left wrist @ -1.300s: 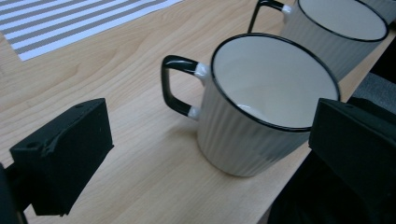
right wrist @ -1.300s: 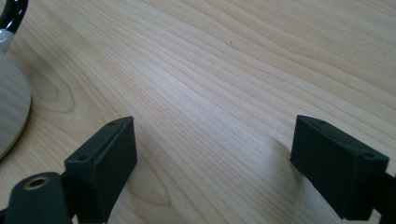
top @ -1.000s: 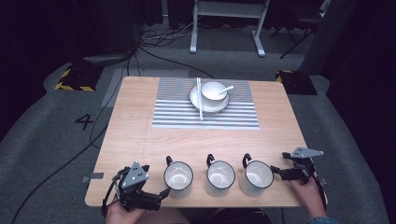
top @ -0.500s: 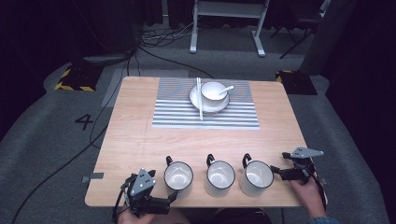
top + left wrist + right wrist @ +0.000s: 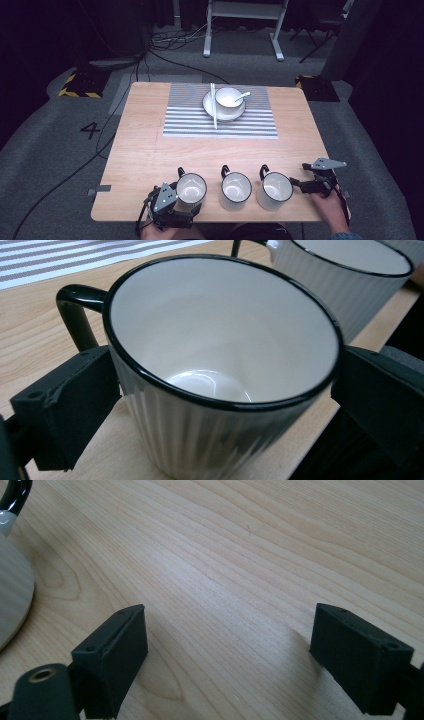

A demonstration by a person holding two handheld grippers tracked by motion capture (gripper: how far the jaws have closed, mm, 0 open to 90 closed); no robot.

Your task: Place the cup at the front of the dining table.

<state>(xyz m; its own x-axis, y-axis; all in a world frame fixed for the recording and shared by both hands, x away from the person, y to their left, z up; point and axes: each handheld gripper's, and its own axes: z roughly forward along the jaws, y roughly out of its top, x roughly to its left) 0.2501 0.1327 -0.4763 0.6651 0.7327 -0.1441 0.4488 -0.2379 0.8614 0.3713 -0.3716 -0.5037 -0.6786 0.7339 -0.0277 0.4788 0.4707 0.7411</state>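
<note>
Three white ribbed mugs with black rims and handles stand in a row near the table's front edge: the left mug [image 5: 191, 187] [image 5: 220, 340], the middle mug [image 5: 236, 187] [image 5: 345, 275] and the right mug [image 5: 276, 187] [image 5: 10, 580]. My left gripper [image 5: 189, 199] [image 5: 225, 405] is open, one jaw on each side of the left mug's wall, close against it. The mug rests on the table. My right gripper [image 5: 298, 176] [image 5: 227, 650] is open over bare wood just right of the right mug, with nothing between its jaws.
A striped placemat [image 5: 220, 125] lies at the far middle of the wooden table [image 5: 145, 145]. On it a plate [image 5: 210, 106] carries a white bowl [image 5: 229, 97] with a spoon [image 5: 243, 94], and chopsticks [image 5: 213, 107] lie across it. The front edge is close behind the mugs.
My left gripper has moved right along the front edge, and its jaws now flank the left mug. The right gripper and the mugs have not moved.
</note>
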